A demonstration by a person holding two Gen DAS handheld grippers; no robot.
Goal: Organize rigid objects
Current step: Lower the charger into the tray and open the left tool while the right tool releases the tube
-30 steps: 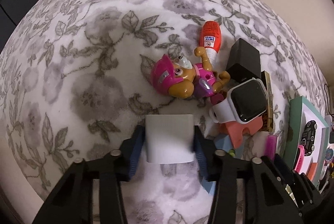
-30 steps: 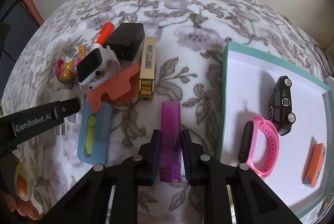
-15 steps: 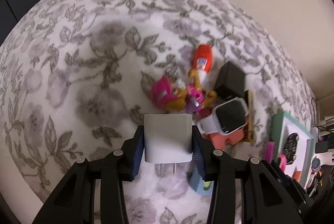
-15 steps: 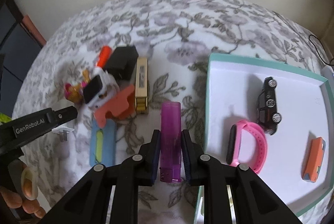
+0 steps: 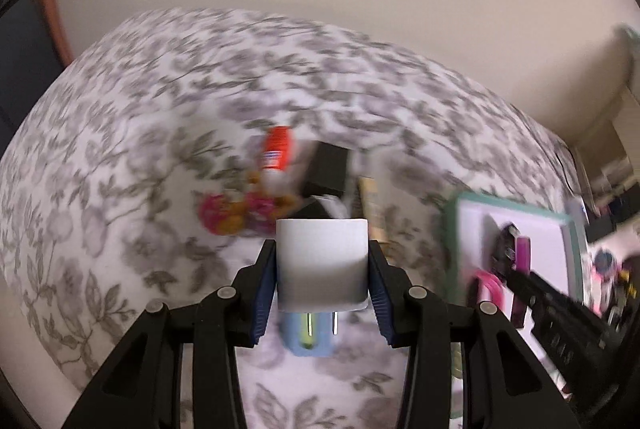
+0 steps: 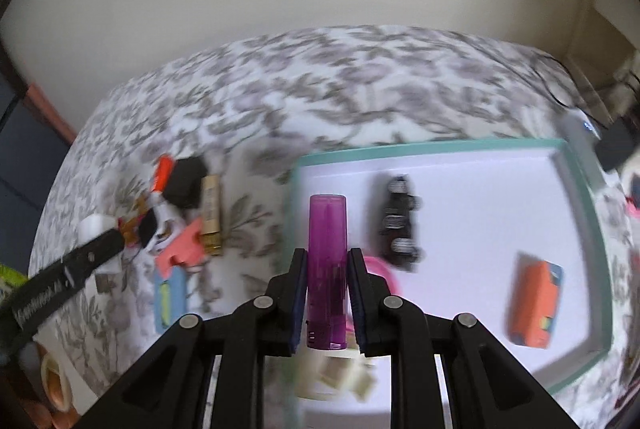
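In the left wrist view the left tongs (image 5: 322,281) pinch a white plug adapter (image 5: 322,261) off the floral bed (image 5: 120,149), with the clutter pile just beyond and the teal-rimmed tray (image 5: 450,229) to the right. In the right wrist view the right tongs (image 6: 327,295) pinch a purple lighter (image 6: 327,269) over the tray's (image 6: 400,147) near-left part, beside the black toy car (image 6: 400,225). Both look mid-carry; next, I judge, each should lower onto bare tray floor and release.
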